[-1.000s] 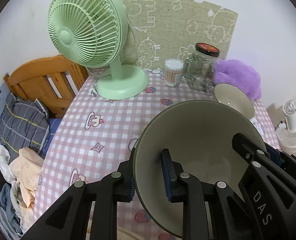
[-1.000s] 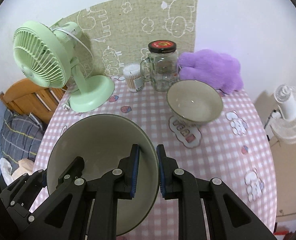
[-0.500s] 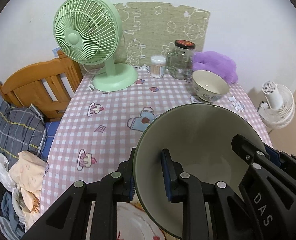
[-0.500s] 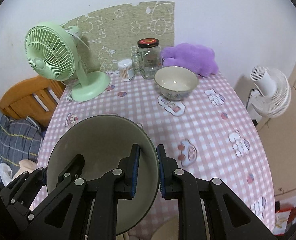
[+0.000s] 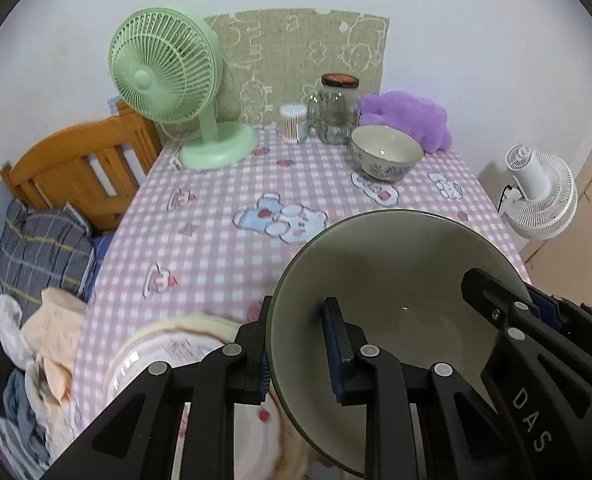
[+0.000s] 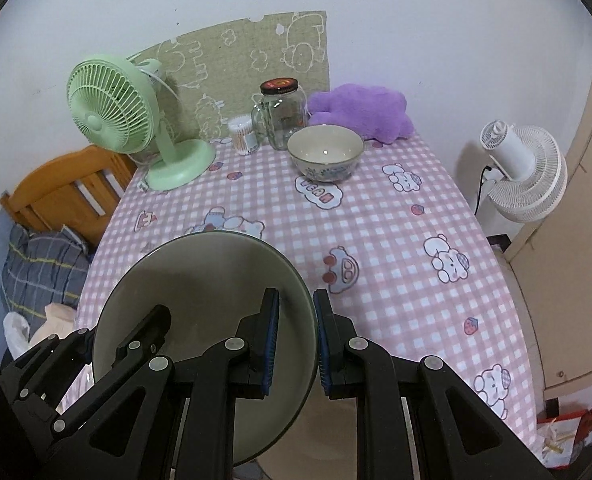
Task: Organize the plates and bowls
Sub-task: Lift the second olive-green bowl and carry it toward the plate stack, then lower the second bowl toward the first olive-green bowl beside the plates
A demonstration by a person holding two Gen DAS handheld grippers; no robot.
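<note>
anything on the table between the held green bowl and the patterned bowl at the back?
Nothing: only bare checked tablecloth between the green bowl and the patterned bowl. The right wrist view shows it best.

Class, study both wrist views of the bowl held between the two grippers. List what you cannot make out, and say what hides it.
- The plate, left wrist view: blurred, partly covered by the left hand-held gripper and the green bowl.
- The table under the green bowl: hidden in both views.
- The jar, right wrist view: lid print too small to read.
- The right hand-held gripper: its base is cut off by the lower edge.
</note>
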